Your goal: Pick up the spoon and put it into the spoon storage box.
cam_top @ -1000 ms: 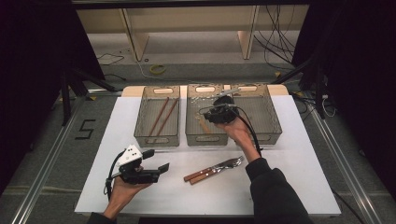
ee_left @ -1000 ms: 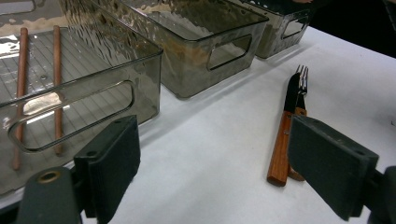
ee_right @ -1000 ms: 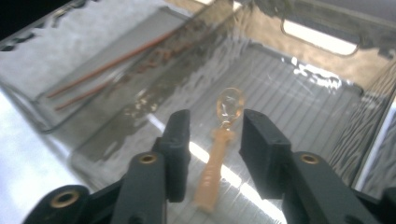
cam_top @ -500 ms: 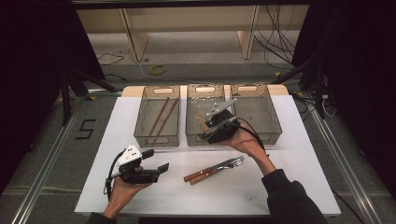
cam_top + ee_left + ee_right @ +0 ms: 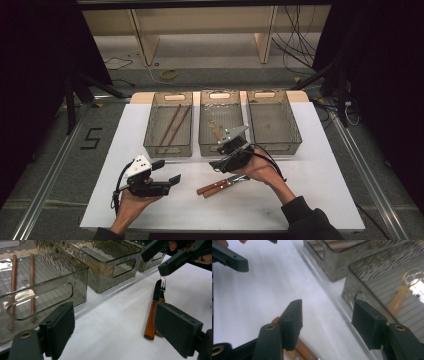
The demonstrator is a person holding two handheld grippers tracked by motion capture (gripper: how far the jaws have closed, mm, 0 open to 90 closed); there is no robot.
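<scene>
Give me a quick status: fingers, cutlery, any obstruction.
Right gripper open, empty, over the wooden-handled cutlery on the table. Left gripper open, empty. One spoon in the middle bin. Nothing blocking the cutlery.

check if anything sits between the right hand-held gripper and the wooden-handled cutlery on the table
Nothing visible does. The right hand-held gripper hangs open just above the wooden-handled cutlery, with only bare white table around them. The bins stand behind, out of the way.

2 brown chopsticks [image 5: 172,124] lie in the left bin [image 5: 168,148].
</scene>
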